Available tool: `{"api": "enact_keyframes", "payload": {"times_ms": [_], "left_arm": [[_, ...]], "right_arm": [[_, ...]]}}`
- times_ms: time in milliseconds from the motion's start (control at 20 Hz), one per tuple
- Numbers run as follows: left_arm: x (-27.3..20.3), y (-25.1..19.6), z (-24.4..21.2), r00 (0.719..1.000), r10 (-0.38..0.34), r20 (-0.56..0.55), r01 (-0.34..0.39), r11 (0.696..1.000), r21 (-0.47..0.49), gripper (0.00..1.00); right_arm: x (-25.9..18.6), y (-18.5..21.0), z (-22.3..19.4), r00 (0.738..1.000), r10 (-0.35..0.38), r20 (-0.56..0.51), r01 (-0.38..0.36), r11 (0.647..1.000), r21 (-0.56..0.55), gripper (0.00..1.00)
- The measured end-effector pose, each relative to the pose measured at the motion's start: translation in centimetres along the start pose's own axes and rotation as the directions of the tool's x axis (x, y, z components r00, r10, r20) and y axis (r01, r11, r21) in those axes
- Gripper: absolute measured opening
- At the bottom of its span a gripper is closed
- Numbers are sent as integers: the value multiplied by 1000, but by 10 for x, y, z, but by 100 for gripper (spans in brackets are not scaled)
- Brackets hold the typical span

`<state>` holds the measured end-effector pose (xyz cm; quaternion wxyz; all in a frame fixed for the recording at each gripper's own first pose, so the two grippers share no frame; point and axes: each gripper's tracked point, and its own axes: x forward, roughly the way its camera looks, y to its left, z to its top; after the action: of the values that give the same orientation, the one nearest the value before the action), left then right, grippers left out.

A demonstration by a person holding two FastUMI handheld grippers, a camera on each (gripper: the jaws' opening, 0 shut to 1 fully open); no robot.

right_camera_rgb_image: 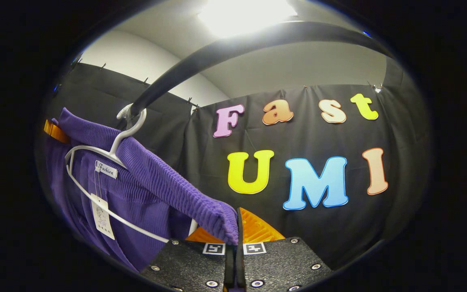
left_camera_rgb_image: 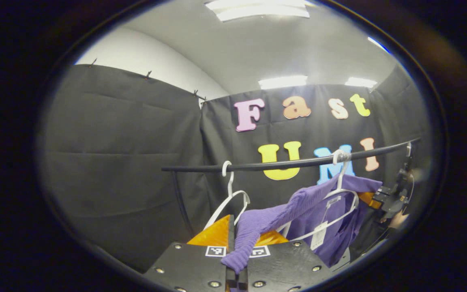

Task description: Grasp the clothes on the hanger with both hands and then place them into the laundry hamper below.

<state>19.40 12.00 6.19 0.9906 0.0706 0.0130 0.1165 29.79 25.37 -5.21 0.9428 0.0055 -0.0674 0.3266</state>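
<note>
A purple ribbed garment [left_camera_rgb_image: 322,211] hangs on a white hanger [left_camera_rgb_image: 341,186] hooked over a black rail [left_camera_rgb_image: 282,164]. In the left gripper view my left gripper [left_camera_rgb_image: 241,239] is shut on one stretched-out shoulder of the garment, pulled away from the hanger. At the garment's far side my right gripper [left_camera_rgb_image: 387,200] holds the other shoulder, with a hand behind it. In the right gripper view my right gripper [right_camera_rgb_image: 237,231] is shut on the garment [right_camera_rgb_image: 144,178], whose ribbed edge runs up to the hanger [right_camera_rgb_image: 116,150]. Part of the left gripper [right_camera_rgb_image: 55,130] shows beyond the cloth.
An empty white hanger [left_camera_rgb_image: 230,194] hangs on the rail to the left of the garment. The rail [right_camera_rgb_image: 217,44] arches overhead in the right gripper view. A paper tag [right_camera_rgb_image: 101,215] dangles from the collar. Black cloth walls close in behind and at the sides.
</note>
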Motion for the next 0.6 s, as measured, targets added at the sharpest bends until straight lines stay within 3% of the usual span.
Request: {"api": "enact_keyframes", "payload": {"times_ms": [200,600], "left_arm": [[9,17,-23,995,-71,-63,71,997,0,0],[38,24,-78,966,-246,-80,234,963,-135,0]], "right_arm": [[0,3,4,1000,-28,-13,28,999,-45,2],[-13,15,5,984,-165,-64,159,983,-94,2]]}}
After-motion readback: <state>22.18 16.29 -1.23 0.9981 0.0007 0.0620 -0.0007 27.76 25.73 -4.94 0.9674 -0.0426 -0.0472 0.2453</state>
